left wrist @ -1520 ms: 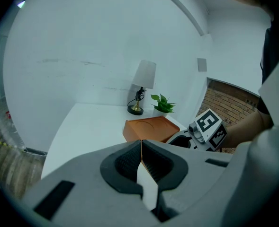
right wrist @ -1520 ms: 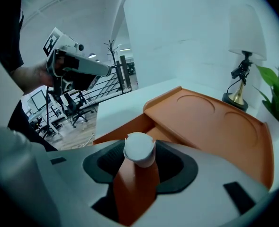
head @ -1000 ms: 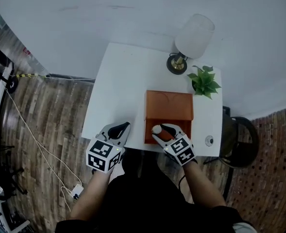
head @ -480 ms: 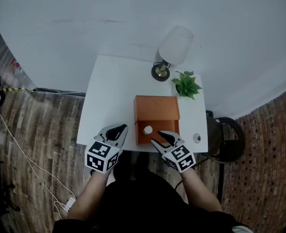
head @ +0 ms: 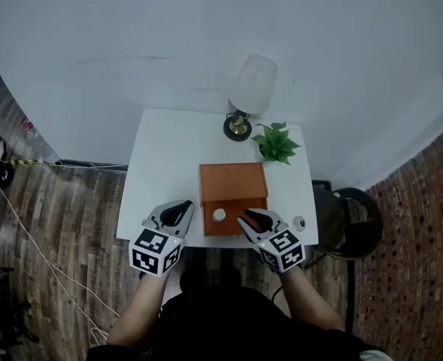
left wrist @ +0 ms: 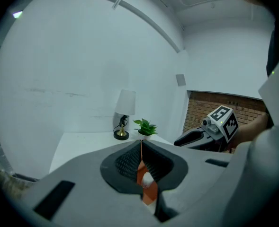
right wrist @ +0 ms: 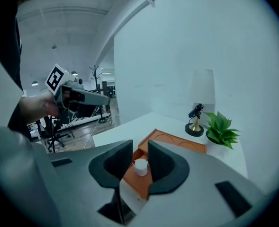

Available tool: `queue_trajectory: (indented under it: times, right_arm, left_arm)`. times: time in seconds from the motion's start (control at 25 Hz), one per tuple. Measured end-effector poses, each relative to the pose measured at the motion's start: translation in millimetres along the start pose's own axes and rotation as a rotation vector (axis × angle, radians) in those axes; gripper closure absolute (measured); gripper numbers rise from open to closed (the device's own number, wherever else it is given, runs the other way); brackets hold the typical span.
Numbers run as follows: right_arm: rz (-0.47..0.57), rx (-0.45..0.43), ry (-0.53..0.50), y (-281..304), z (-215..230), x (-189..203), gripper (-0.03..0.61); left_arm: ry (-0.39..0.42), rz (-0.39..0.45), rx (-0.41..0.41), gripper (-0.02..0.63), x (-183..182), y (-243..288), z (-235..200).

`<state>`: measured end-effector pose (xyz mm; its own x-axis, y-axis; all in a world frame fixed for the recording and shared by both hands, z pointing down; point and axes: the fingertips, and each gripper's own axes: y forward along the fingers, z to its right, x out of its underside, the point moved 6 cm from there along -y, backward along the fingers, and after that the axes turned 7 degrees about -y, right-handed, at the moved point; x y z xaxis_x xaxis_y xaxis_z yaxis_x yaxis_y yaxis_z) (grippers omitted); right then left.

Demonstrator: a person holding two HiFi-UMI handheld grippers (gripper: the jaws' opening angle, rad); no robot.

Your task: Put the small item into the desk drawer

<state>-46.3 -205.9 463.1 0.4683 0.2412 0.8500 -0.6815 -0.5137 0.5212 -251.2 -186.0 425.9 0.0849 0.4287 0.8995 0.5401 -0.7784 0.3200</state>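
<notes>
Now the placing step looks done, and what remains, as I judge it, is closing the drawer. My left gripper (head: 177, 209) hangs just left of the orange drawer (head: 232, 180), off its front corner, with its jaws pressed together on nothing. The small white item (head: 219, 215) lies inside the drawer's pulled-out front part, towards its left side, free of both tools. My right gripper (head: 249, 216) sits at the drawer's front right corner, apart from the item. Its jaws have just been closing and stand partly apart with nothing between them. Next I'd need a square push on the drawer front, though how far out it stands is hard to read from above.
</notes>
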Motion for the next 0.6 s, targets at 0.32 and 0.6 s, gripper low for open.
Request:
queue_trajectory:
  times: [0.32,0.6]
  right_arm:
    - [0.165,-0.016,0.018,-46.7,41.0,-31.7,0.519]
    - [0.339,-0.059,0.041,-83.2,56.6,-65.2,0.574]
  left_arm:
    - [0.036,0.03,-0.045,0.6,-24.9,25.6,27.4]
    - [0.093,0.055,-0.053,0.6,-54.1,34.2,50.0]
